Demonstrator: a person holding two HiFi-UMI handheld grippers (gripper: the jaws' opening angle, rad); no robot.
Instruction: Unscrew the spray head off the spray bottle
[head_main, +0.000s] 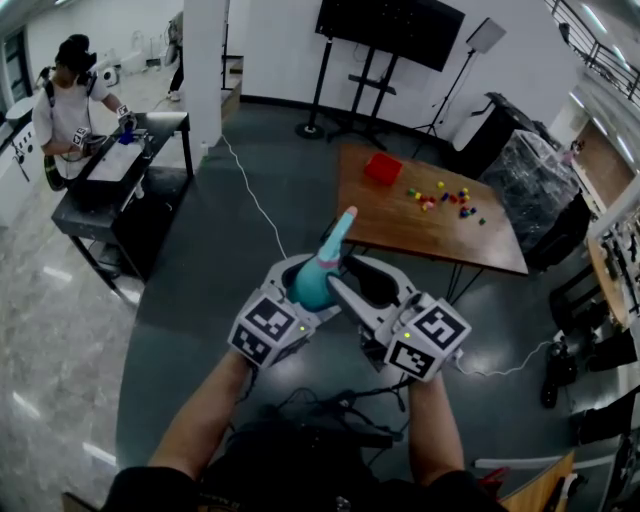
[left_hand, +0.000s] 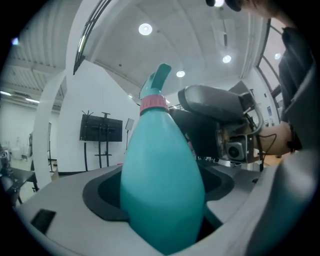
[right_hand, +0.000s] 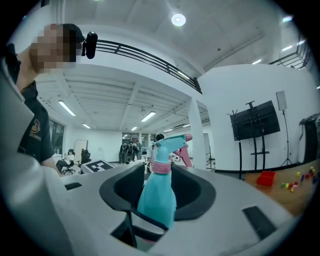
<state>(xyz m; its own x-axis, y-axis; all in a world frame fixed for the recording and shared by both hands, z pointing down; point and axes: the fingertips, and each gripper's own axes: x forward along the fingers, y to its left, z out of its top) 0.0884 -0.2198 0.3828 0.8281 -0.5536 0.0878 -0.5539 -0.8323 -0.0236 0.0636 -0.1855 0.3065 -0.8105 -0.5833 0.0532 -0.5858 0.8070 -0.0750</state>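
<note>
Left gripper view: teal teardrop spray bottle (left_hand: 162, 190), pink collar (left_hand: 153, 104).

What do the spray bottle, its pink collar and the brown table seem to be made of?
The spray bottle: probably plastic, smooth opaque teal with a soft sheen. The collar: likely plastic, matte pink. The table: wood or wood veneer by its warm brown top; which one I cannot tell.

The right gripper (right_hand: 159, 176) has its jaws spread, and the dark pads stand clear on both sides of the upright teal spray bottle (right_hand: 157, 200). Above the bottle's pink collar (right_hand: 161, 167), the spray head (right_hand: 172, 144) points toward 3 o'clock. A red box (right_hand: 265, 178) lies at 4 o'clock, and a black screen (right_hand: 255, 120) is at 3 o'clock.
</note>
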